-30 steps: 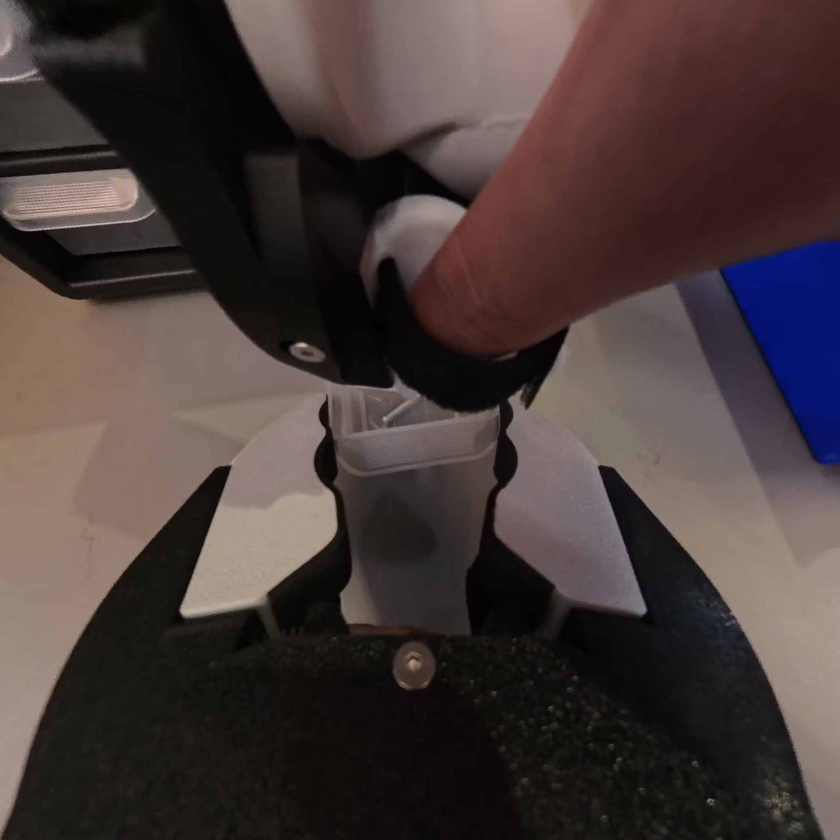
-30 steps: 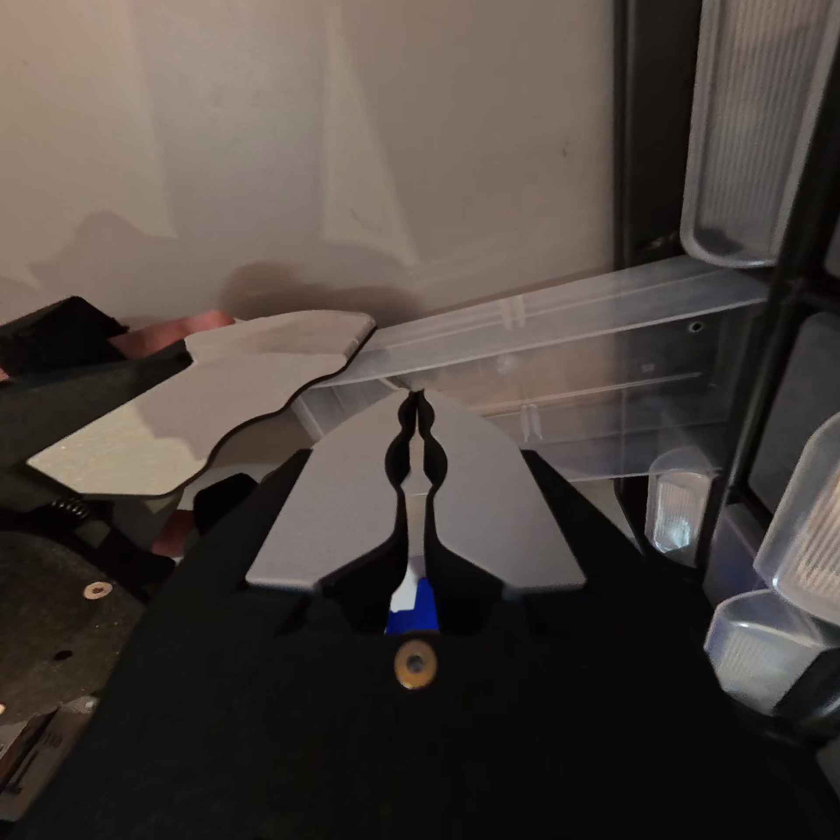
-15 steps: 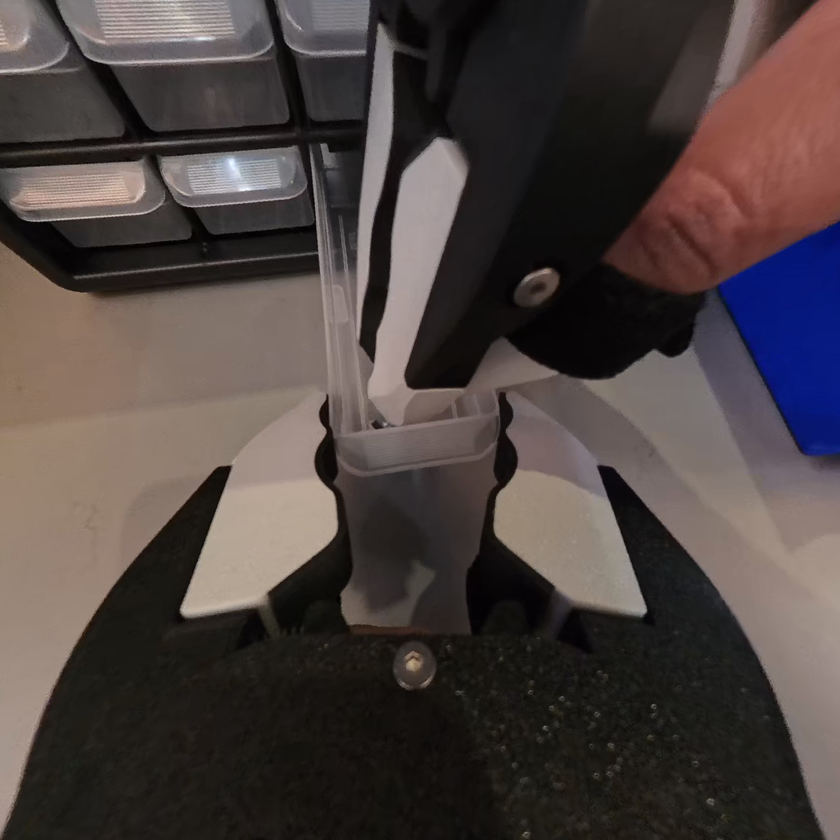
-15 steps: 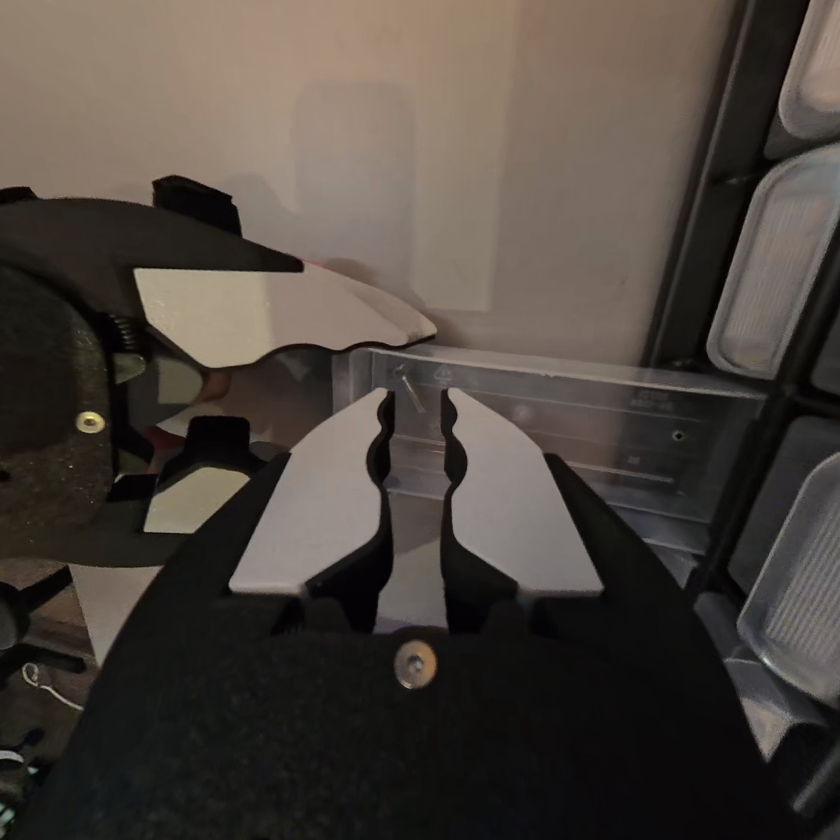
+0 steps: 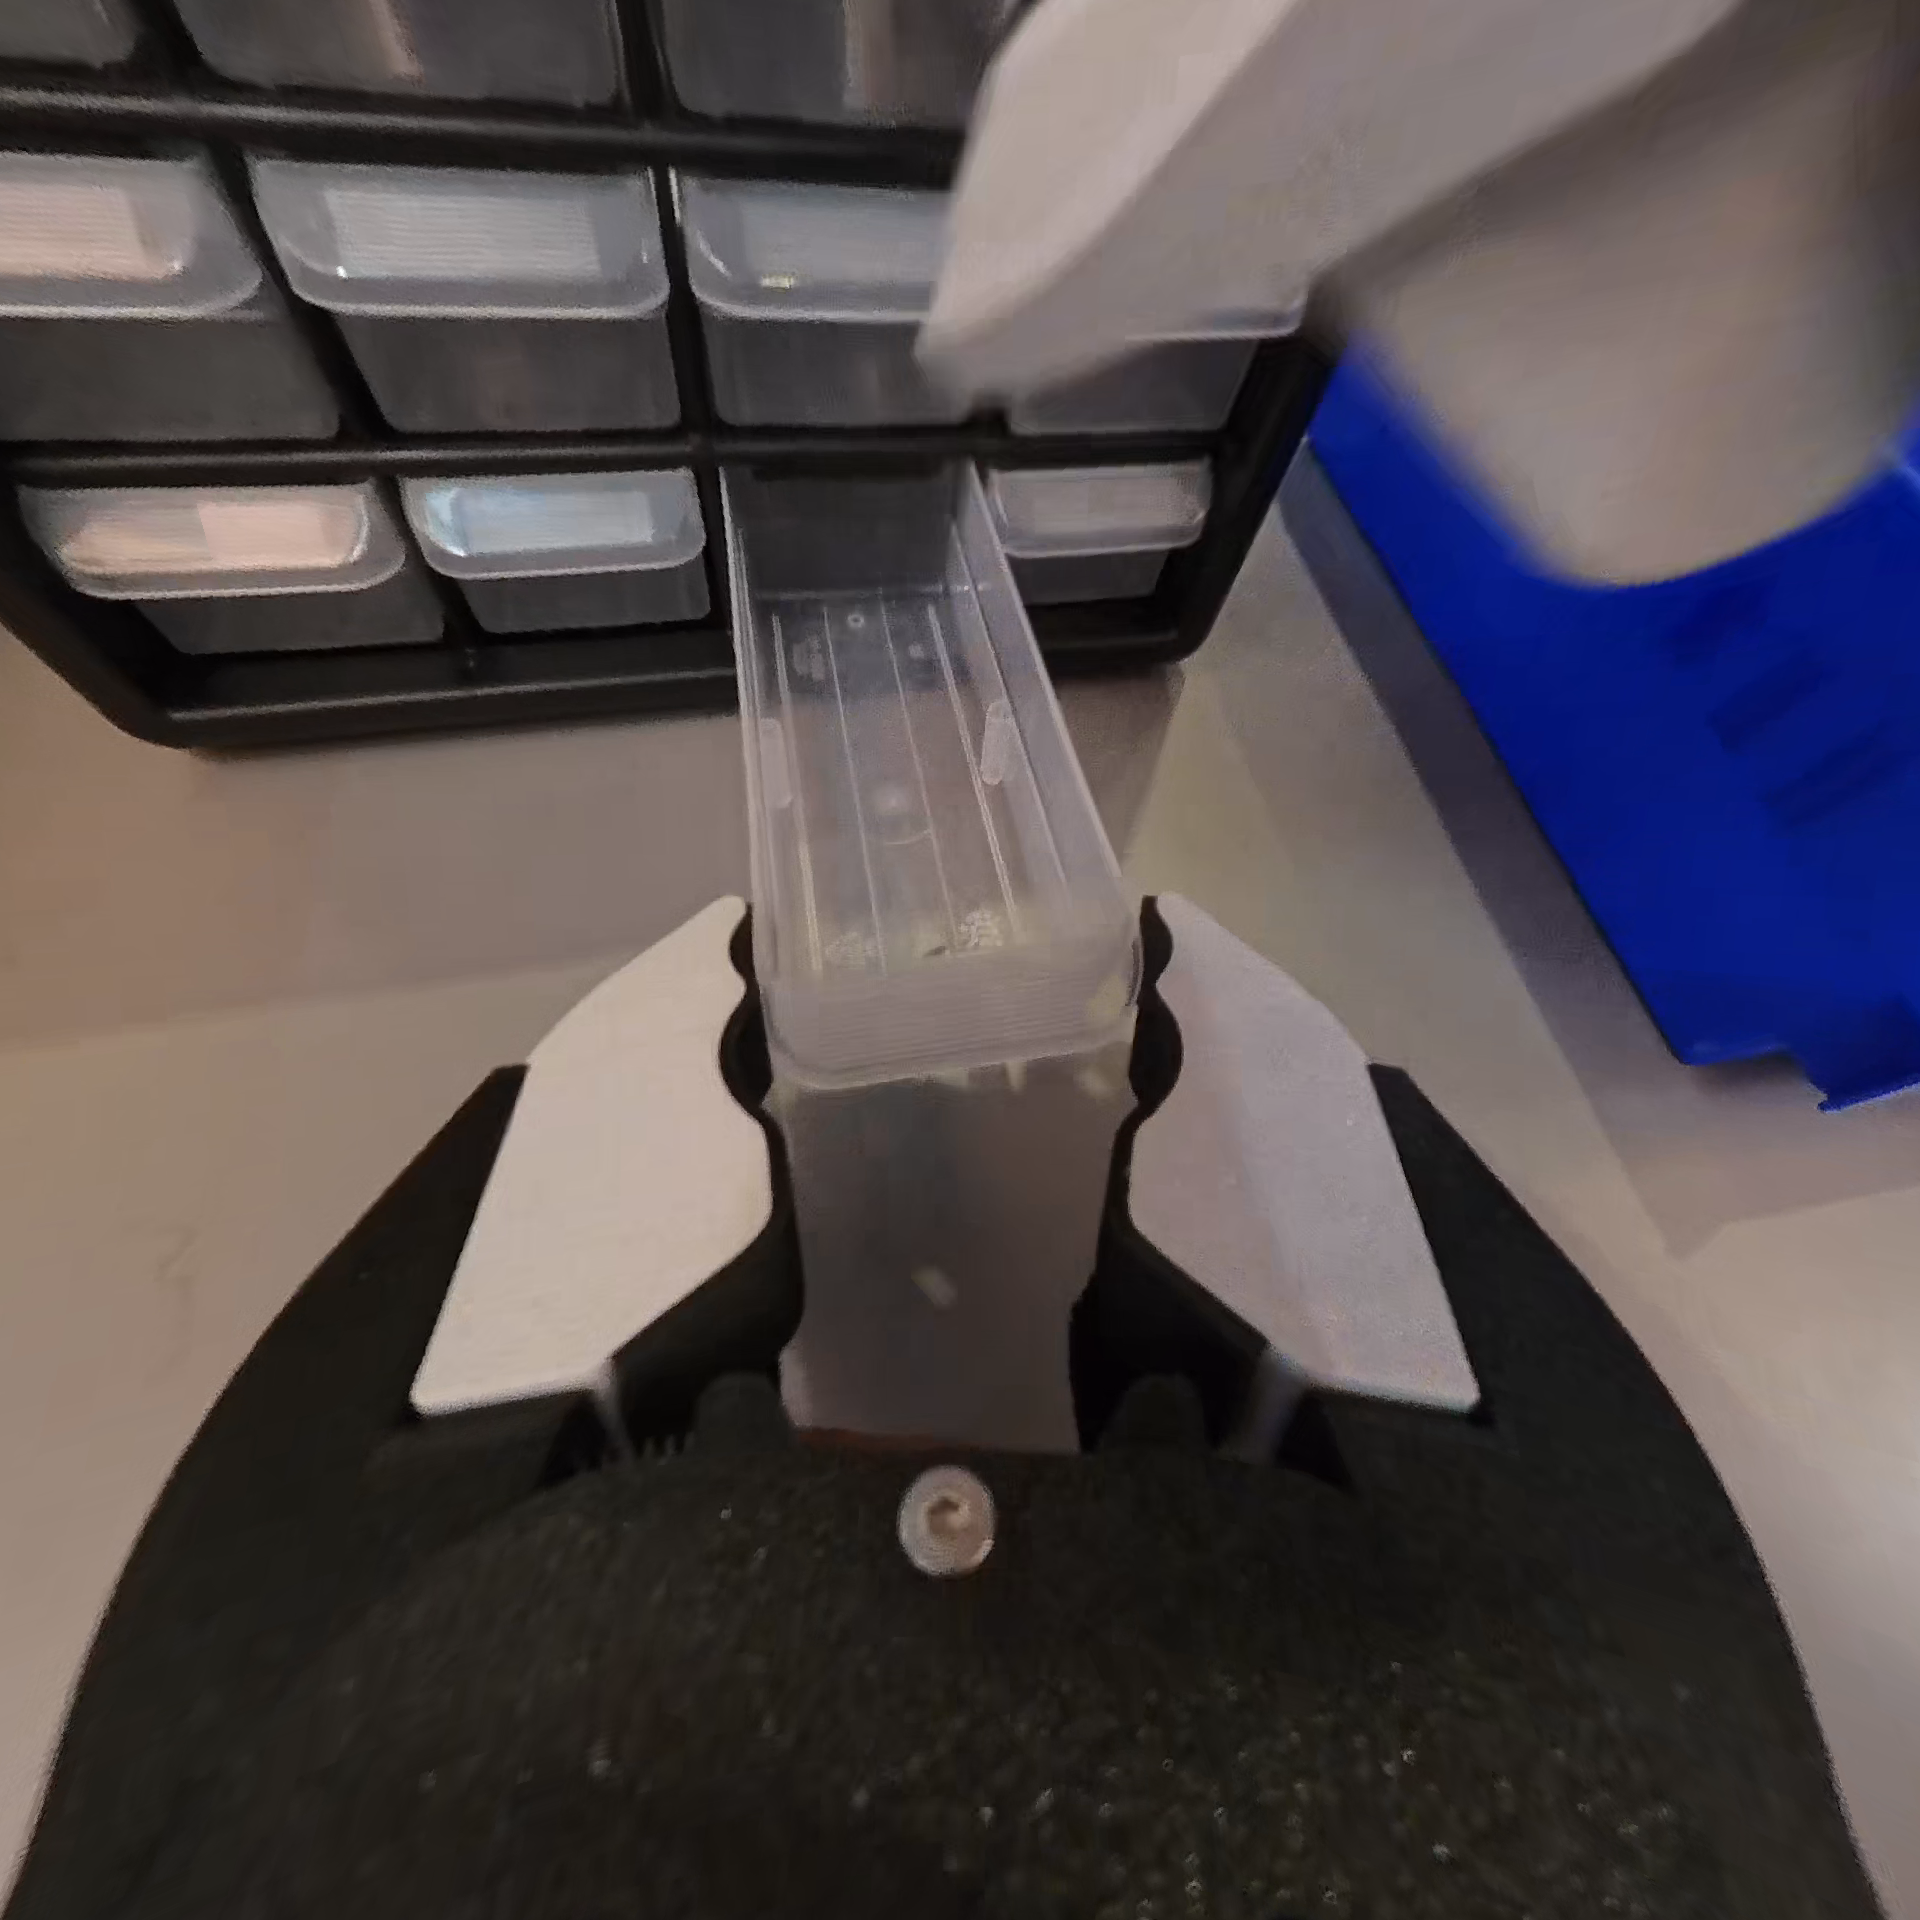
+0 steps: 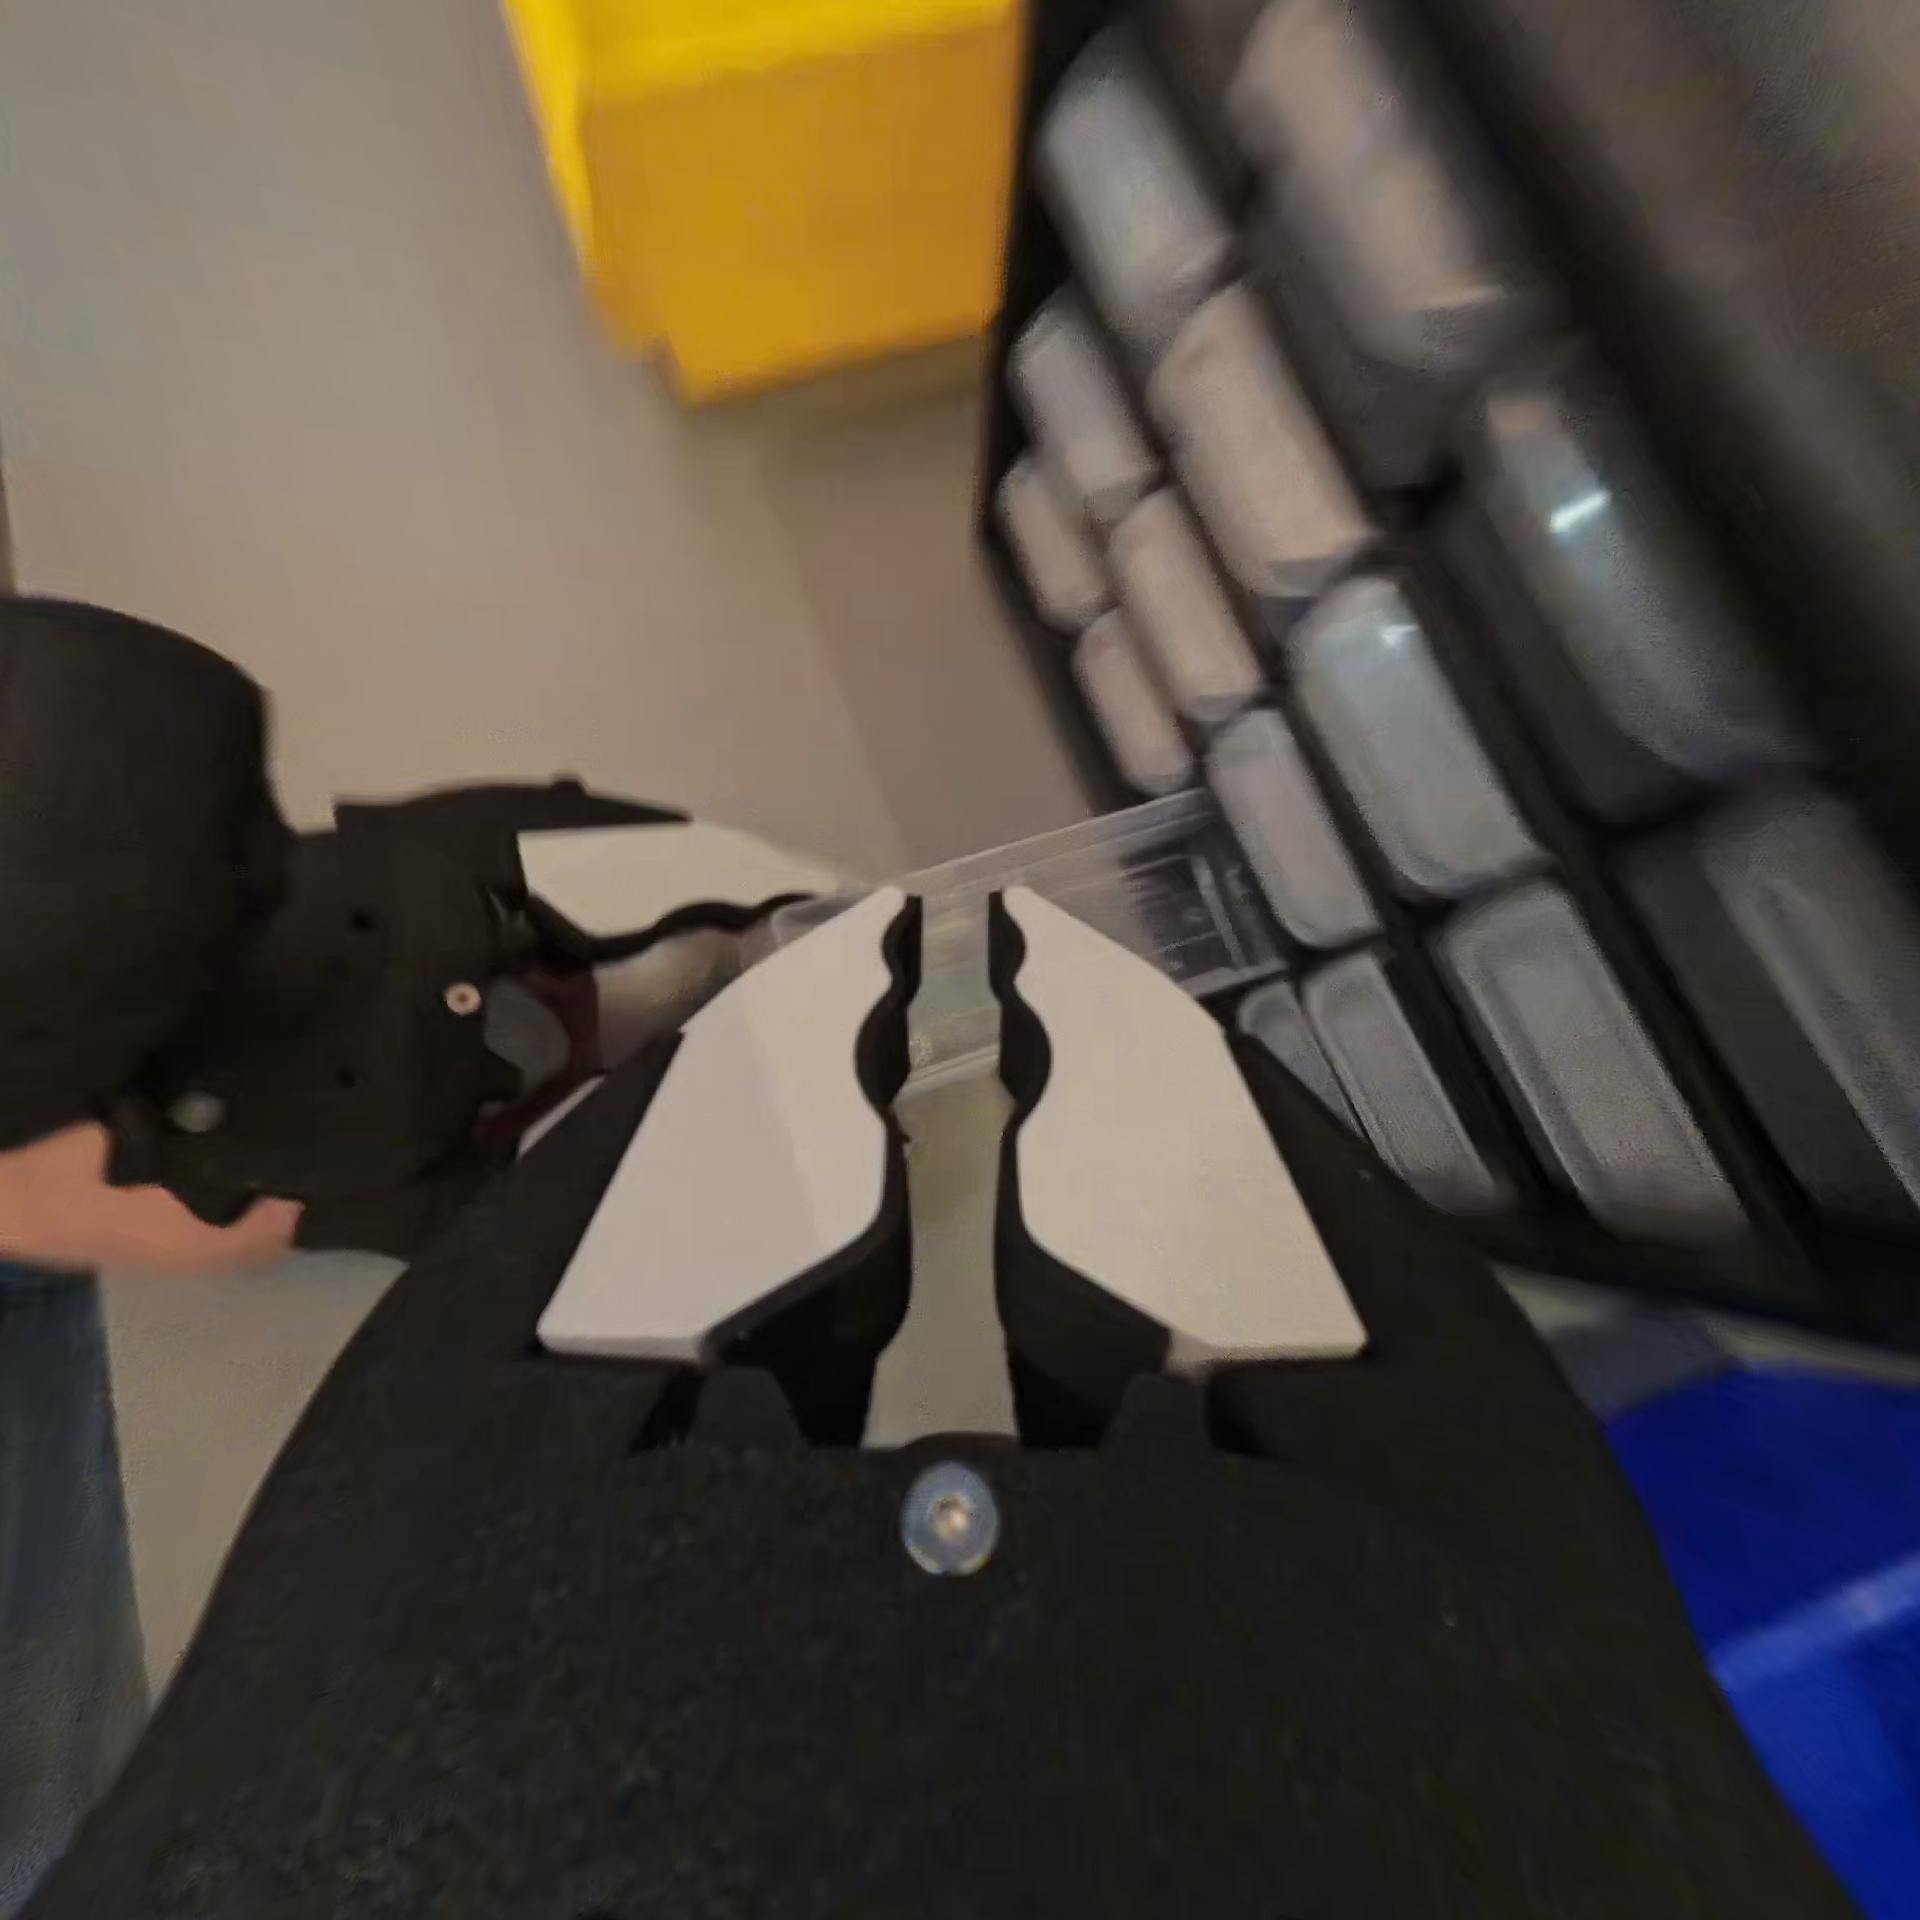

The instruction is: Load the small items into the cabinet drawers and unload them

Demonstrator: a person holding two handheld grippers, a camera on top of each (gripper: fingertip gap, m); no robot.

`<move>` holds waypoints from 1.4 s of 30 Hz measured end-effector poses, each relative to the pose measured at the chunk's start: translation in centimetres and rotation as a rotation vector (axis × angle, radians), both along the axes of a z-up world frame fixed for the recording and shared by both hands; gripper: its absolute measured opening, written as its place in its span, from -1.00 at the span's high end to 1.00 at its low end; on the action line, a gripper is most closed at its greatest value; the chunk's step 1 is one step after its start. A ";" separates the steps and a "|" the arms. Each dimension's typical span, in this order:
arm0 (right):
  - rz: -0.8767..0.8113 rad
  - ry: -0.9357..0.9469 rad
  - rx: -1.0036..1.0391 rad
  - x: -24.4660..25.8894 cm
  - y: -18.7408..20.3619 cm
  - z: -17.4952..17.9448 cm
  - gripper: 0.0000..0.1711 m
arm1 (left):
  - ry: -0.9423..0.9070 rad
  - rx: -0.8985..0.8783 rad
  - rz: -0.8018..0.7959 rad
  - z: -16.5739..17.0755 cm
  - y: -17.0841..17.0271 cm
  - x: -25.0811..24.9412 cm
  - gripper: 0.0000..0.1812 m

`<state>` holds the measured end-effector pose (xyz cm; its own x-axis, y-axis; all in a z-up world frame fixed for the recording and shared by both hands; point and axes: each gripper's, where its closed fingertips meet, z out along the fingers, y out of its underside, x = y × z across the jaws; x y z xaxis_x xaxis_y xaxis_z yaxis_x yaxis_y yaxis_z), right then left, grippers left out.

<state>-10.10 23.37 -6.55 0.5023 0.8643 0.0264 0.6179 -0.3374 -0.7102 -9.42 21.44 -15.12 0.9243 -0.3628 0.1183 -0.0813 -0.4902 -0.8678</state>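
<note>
My left gripper (image 5: 940, 920) is shut on the front of a clear plastic drawer (image 5: 894, 790), which is pulled far out of the bottom row of the black cabinet (image 5: 623, 447). A small metal item lies at the drawer's front end (image 5: 935, 948). My right gripper (image 6: 954, 902) is open a little and empty, held above and to the right of the drawer; it shows blurred at the top right of the left wrist view (image 5: 1143, 208). The right wrist view shows the drawer (image 6: 1101, 883) sticking out of the cabinet (image 6: 1455, 623) and the left gripper (image 6: 665, 914) on it.
A blue bin (image 5: 1662, 748) stands right of the cabinet on the light table (image 5: 312, 935). A yellow bin (image 6: 790, 197) stands beyond the cabinet's far side. Several closed clear drawers (image 5: 468, 281) fill the cabinet. A hand (image 6: 135, 1226) holds the left gripper. Some 9 centimetres of space lies between my two pairs of fingers.
My right gripper opened over the drawer, let a small metal item go into it, then lifted up and away to the right. The left gripper kept its hold on the drawer.
</note>
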 end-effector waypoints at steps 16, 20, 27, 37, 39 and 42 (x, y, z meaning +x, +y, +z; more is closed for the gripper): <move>-0.669 0.182 0.010 3.1 -7.8 -9.9 0.09 | -0.302 -0.197 -0.243 2.1 0.8 0.4 0.26; -0.759 0.236 0.030 1.1 -4.5 -10.2 -0.01 | -0.281 -0.177 -0.352 5.3 1.4 -1.4 0.32; -0.857 0.128 0.024 1.3 -2.3 -11.3 0.20 | -0.151 -0.273 -0.713 8.6 0.5 -1.3 0.32; -0.879 0.209 0.188 1.1 -3.0 -8.7 0.24 | 0.491 -0.345 -0.985 4.2 1.6 1.0 0.64; -0.880 0.219 0.190 1.0 -3.1 -8.7 0.23 | 0.594 -0.379 -1.012 3.1 1.9 0.8 0.65; -0.877 0.254 0.189 1.1 -3.1 -8.4 0.24 | 0.699 -0.457 -1.077 1.9 1.6 0.5 0.65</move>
<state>-8.96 20.31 -14.95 0.9835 0.1662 -0.0719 0.0159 -0.4748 -0.8800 -8.89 23.06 -13.21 0.1263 -0.9908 0.0493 -0.9541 -0.1350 -0.2673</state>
